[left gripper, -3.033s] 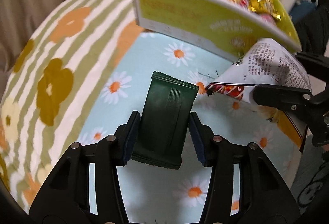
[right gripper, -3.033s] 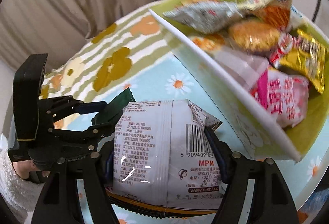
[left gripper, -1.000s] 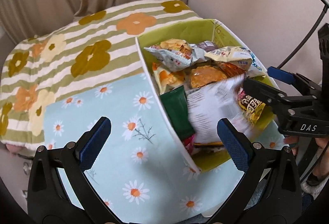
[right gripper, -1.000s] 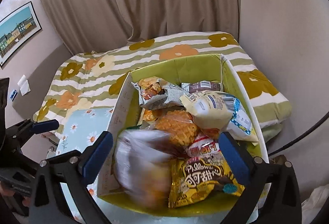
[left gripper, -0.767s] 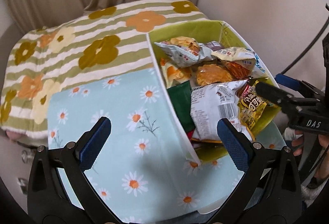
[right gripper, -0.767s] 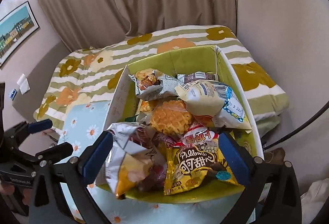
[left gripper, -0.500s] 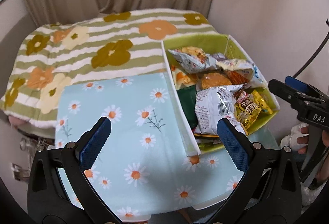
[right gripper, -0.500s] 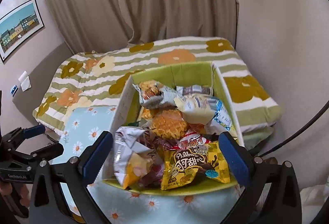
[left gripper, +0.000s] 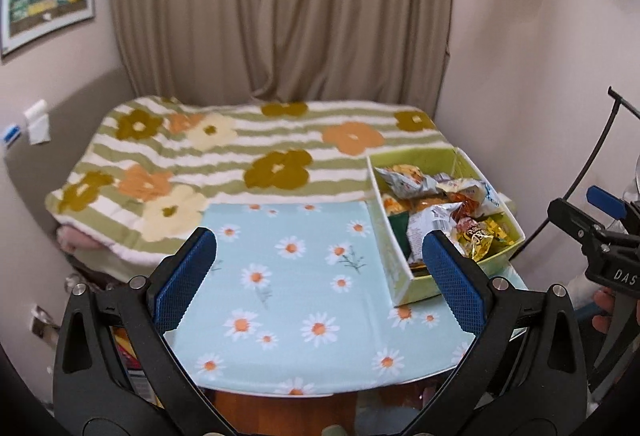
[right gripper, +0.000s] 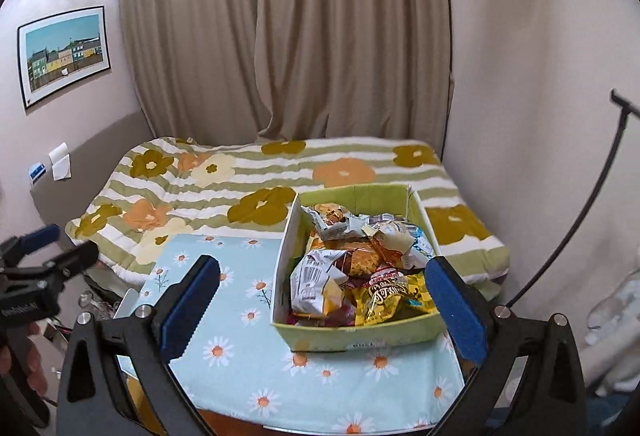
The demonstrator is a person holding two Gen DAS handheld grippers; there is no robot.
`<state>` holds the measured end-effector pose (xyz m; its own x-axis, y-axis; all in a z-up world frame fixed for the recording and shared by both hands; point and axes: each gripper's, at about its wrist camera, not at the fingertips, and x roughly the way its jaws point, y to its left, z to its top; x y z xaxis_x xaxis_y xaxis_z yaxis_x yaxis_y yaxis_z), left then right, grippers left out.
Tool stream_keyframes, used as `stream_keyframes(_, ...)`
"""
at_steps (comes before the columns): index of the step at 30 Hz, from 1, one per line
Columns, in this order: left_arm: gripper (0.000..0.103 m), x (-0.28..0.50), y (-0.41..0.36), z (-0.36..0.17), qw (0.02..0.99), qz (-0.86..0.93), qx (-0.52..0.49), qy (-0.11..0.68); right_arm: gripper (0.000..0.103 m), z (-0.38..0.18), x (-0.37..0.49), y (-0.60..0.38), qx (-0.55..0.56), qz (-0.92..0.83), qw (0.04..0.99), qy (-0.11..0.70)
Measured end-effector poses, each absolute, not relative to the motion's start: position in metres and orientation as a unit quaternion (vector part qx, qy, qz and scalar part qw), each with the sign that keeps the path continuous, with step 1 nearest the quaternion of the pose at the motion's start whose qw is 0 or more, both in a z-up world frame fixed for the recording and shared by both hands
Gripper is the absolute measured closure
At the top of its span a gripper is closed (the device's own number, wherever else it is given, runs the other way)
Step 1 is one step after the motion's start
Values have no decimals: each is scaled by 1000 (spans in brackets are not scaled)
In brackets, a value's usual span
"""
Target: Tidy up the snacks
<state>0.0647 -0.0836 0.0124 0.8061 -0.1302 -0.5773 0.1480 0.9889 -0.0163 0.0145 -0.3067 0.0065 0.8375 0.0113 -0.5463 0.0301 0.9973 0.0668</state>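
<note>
The left claw (left gripper: 320, 276) hangs above the tabletop (left gripper: 288, 316) with its blue-padded fingers (left gripper: 186, 276) spread wide and nothing between them. The right claw (right gripper: 324, 308) is spread wide too and carries nothing. Each claw shows at the edge of the other's view, gripped by a hand (left gripper: 602, 312).

The tabletop is covered by a pale blue cloth printed with daisies. On its right side stands a green box (right gripper: 360, 336), open at the top and heaped with snacks. Among them lie a white bag with a barcode (right gripper: 316, 284), a yellow bag (right gripper: 392, 298), a dark green packet (left gripper: 400, 232) against the left wall of the box, a silver wrapper (right gripper: 332, 222) toward the far end and an orange snack (right gripper: 362, 256) in the middle. All the snacks seen sit inside the box; the cloth beside it carries none.

Behind the tabletop is a bed with a green-striped flowered blanket (right gripper: 240, 179), then beige curtains (right gripper: 288, 35). A framed picture (right gripper: 64, 53) hangs on the left wall.
</note>
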Motion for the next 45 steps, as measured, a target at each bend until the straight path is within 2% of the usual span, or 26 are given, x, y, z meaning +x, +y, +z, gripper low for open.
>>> stream_keyframes(14,1,-13,-58,10,961,-73,16,266,1,4,-46,-279,41,-23,966,253)
stream_keyframes(45,1,-8,-54,19,966,-74,19,249,1,9,-47,-273,41,-36,968,247)
